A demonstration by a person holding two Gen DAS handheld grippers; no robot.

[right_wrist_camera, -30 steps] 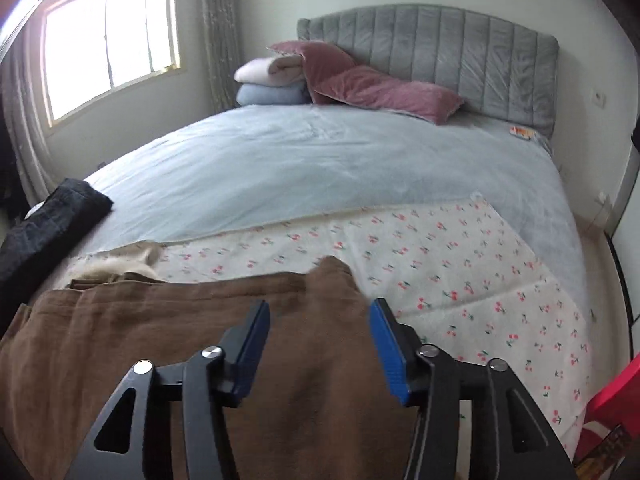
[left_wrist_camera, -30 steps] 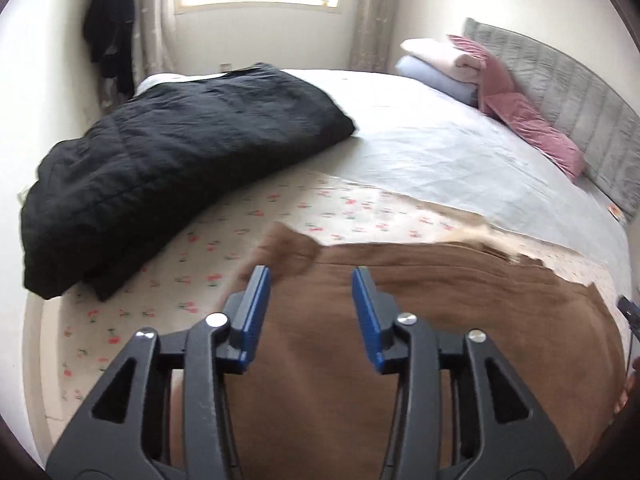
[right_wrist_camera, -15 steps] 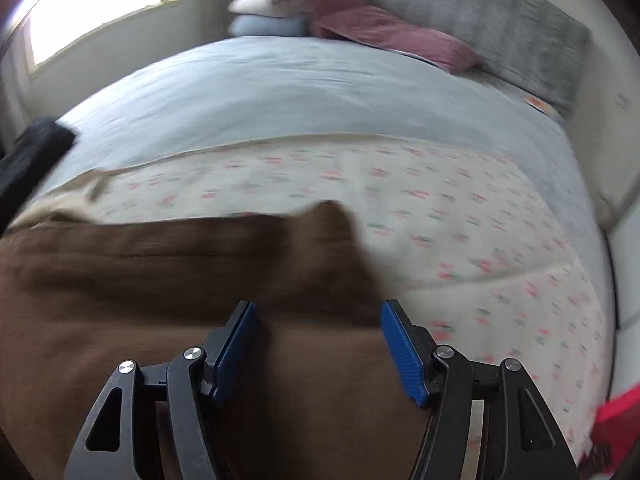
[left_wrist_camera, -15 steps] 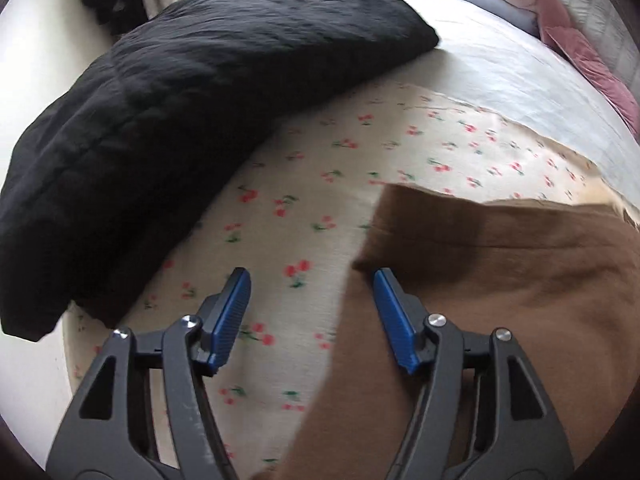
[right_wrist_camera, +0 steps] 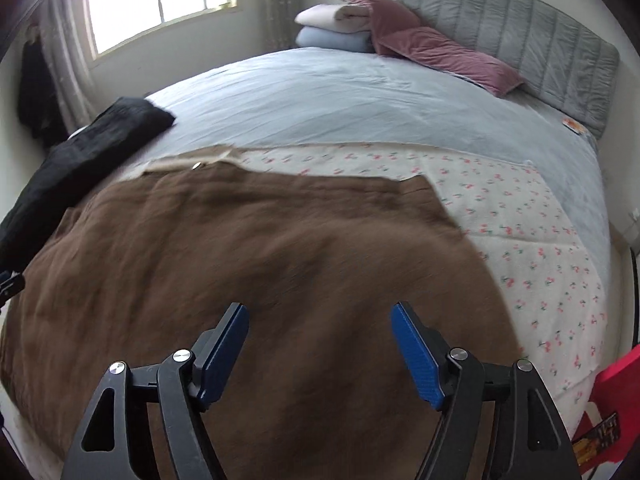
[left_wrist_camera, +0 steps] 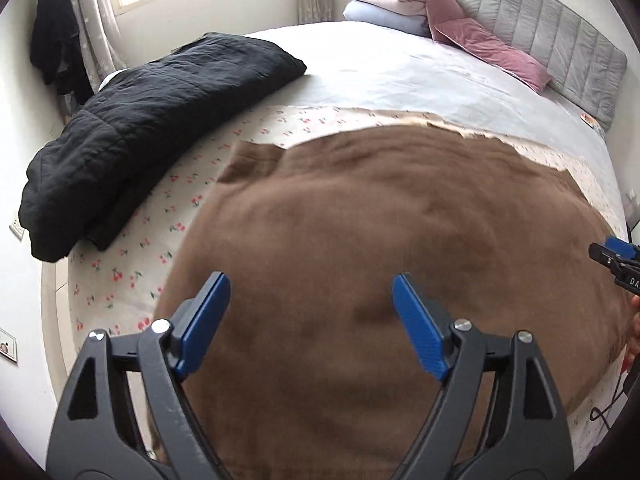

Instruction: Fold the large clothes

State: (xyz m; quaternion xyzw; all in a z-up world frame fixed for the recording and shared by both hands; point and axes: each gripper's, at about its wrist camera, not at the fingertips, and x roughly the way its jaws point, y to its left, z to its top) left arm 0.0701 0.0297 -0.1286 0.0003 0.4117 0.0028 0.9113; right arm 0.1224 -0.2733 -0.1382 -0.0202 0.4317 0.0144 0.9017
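A large brown garment (left_wrist_camera: 400,232) (right_wrist_camera: 240,248) lies spread flat on the cherry-print sheet (left_wrist_camera: 168,216) (right_wrist_camera: 520,208) at the foot of the bed. My left gripper (left_wrist_camera: 310,312) hovers over the garment's left part, its jaws opening, with only cloth below and nothing pinched between the blue pads. My right gripper (right_wrist_camera: 320,338) hangs over the garment's right part, jaws also opening and holding nothing. The right gripper's tip (left_wrist_camera: 614,254) shows at the right edge of the left wrist view.
A black quilted coat (left_wrist_camera: 140,120) (right_wrist_camera: 80,152) lies along the bed's left side. Folded blankets (right_wrist_camera: 332,28) and pink pillows (right_wrist_camera: 440,52) sit by the grey headboard (right_wrist_camera: 520,36). A red object (right_wrist_camera: 616,392) stands at the bed's right corner. Dark clothes (left_wrist_camera: 52,52) hang by the window.
Both grippers have opened wider and pulled back from the garment's far corners, which now lie flat on the sheet. More of the brown garment fills each view.
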